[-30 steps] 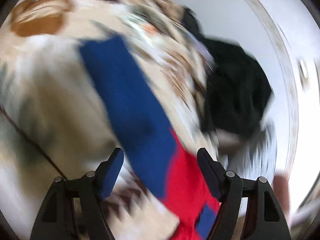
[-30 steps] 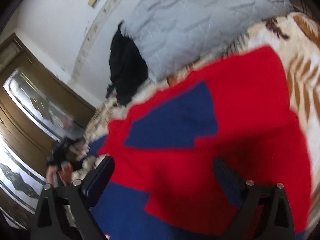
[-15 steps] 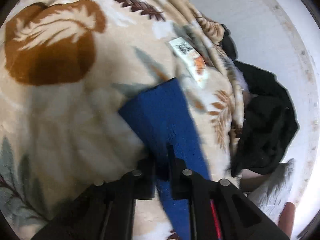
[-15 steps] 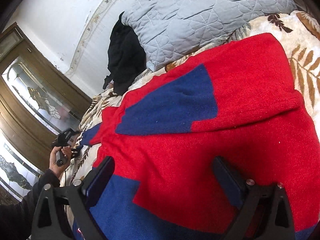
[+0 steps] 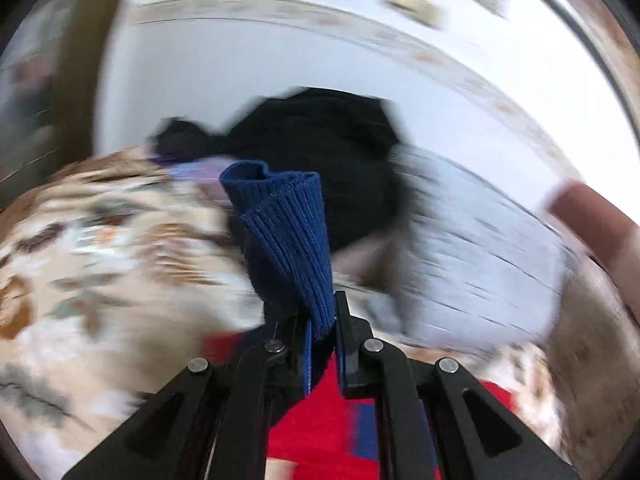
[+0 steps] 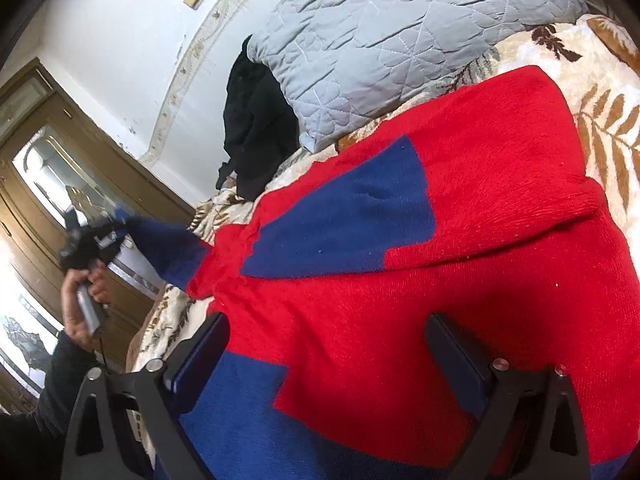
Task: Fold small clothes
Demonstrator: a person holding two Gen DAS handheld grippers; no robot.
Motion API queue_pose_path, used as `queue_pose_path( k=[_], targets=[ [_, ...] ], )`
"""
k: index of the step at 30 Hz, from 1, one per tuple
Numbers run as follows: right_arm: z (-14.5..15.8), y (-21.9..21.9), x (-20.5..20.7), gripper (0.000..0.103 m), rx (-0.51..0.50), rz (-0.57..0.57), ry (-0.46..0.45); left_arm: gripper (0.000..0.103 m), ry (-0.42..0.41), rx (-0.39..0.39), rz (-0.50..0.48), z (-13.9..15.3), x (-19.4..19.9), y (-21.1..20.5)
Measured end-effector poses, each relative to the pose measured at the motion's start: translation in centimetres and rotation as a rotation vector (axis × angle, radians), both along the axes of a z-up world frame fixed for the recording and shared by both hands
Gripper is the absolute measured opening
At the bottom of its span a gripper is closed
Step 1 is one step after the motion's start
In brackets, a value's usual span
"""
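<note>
Red and blue knitted sweater (image 6: 460, 248), spread flat over a leaf-patterned blanket (image 6: 600, 92) on a bed, covering most of the blanket's near part; a red sleeve is folded across its body toward the blanket's right edge. One blue sleeve (image 6: 168, 248) is lifted off the blanket at the sweater's left side and stretched out toward the left edge. Left gripper (image 5: 322, 320): fingers pressed together, pinching the ribbed blue cuff (image 5: 288, 232) of that sleeve, which stands up out of the jaws; in the right wrist view this gripper (image 6: 94, 240) appears blurred at the sleeve's end, held by a hand (image 6: 80, 300) in a dark cuff. Right gripper (image 6: 326, 354): fingers spread wide above the sweater's lower body, nothing between the pads; whether they touch the knit cannot be told. Grey quilted pillow (image 6: 400, 32) at the far edge of the blanket, just beyond the sweater. Black garment (image 6: 256, 128) heaped beside the pillow's left end, against a white wall (image 6: 120, 40). Wooden door with glass panels (image 6: 48, 184) at the far left. Left wrist view heavily blurred apart from the cuff and the fingers.
</note>
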State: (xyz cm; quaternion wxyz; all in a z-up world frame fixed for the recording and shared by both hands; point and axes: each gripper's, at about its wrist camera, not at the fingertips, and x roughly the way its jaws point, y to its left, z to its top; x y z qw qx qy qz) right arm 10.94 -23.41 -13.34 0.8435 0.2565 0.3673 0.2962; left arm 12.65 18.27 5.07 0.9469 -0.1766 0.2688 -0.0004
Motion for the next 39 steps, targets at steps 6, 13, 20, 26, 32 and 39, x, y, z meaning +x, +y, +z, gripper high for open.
queue_pose_path(
  k=[6,13,20,26,32,39],
  targets=[
    [0.0,-1.1,-0.1,0.099,0.082,-0.019,-0.008,0.009,0.039,-0.027,-0.261,-1.0,1.6,-12.6],
    [0.2,-2.3,-0.2,0.099,0.179,-0.044,-0.015,0.039,0.375,-0.023,-0.425,-11.6,5.2,-20.3],
    [0.4,-2.7,0.0,0.099,0.215,-0.054,-0.015,0.051,0.415,-0.069,-0.339,-12.7,3.6,-14.0],
    [2.9,-4.2,-0.6,0.100,0.273,-0.108,-0.011,0.058,0.302,-0.067,-0.173,-11.8,-1.6,-4.4],
    [3.4,-4.8,4.1,0.099,0.176,-0.209,0.143,0.059,0.319,-0.190,-0.015,-15.1,-5.7,3.8],
    [2.0,-2.4,9.7,0.070,-0.130,-0.203,0.268,0.059,0.279,-0.299,0.050,-15.9,-6.8,7.4]
  ],
)
